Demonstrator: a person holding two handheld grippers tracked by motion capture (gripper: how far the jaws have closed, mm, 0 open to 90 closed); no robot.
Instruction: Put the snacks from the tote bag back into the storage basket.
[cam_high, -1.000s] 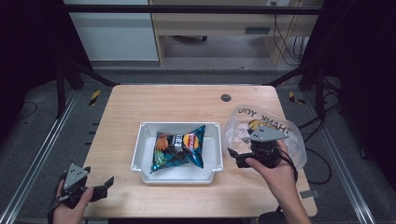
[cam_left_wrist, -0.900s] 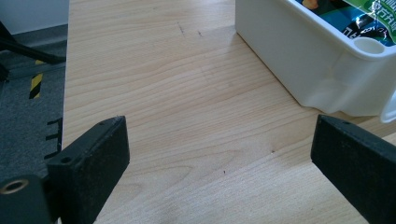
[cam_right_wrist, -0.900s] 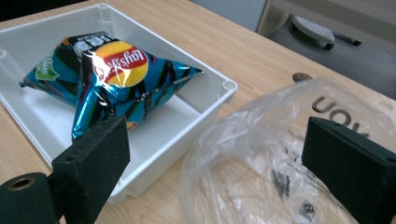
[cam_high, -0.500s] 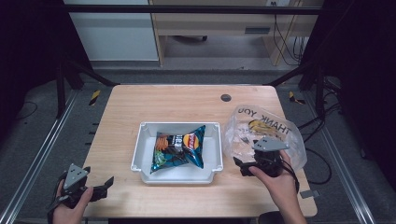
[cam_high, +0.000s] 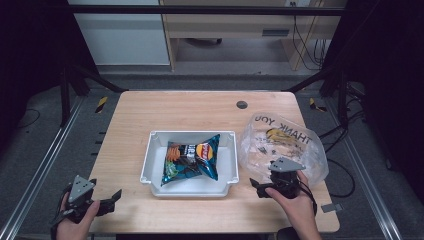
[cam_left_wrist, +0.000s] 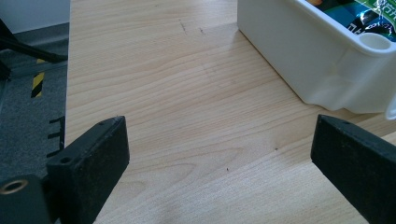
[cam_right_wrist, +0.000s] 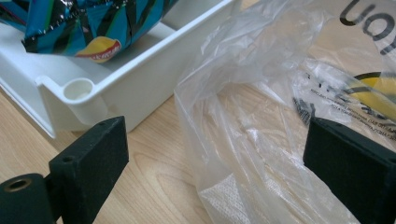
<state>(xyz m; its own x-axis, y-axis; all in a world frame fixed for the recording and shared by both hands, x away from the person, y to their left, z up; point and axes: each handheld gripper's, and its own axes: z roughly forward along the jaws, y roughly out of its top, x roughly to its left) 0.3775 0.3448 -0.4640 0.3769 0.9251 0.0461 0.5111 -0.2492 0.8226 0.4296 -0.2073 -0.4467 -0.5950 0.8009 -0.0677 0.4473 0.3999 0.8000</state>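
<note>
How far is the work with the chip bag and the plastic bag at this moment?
Nothing looks finished: the chip bag lies in the white tray, not yet in the plastic bag. In hand: the right hand-held gripper, jaws open, is at the plastic bag's near edge. The left hand-held gripper is open over bare table. Probably left: opening the bag and moving the chips in.

Table (cam_high: 190, 107): pale wood, smooth, matt grain noted. Tray (cam_high: 227, 186): white plastic, smooth with slight sheen; chip bag (cam_high: 192, 160) is seen as glossy foil. Bag (cam_right_wrist: 261, 121): thin clear plastic, crinkled and shiny; jaws are seen as matt black.
</note>
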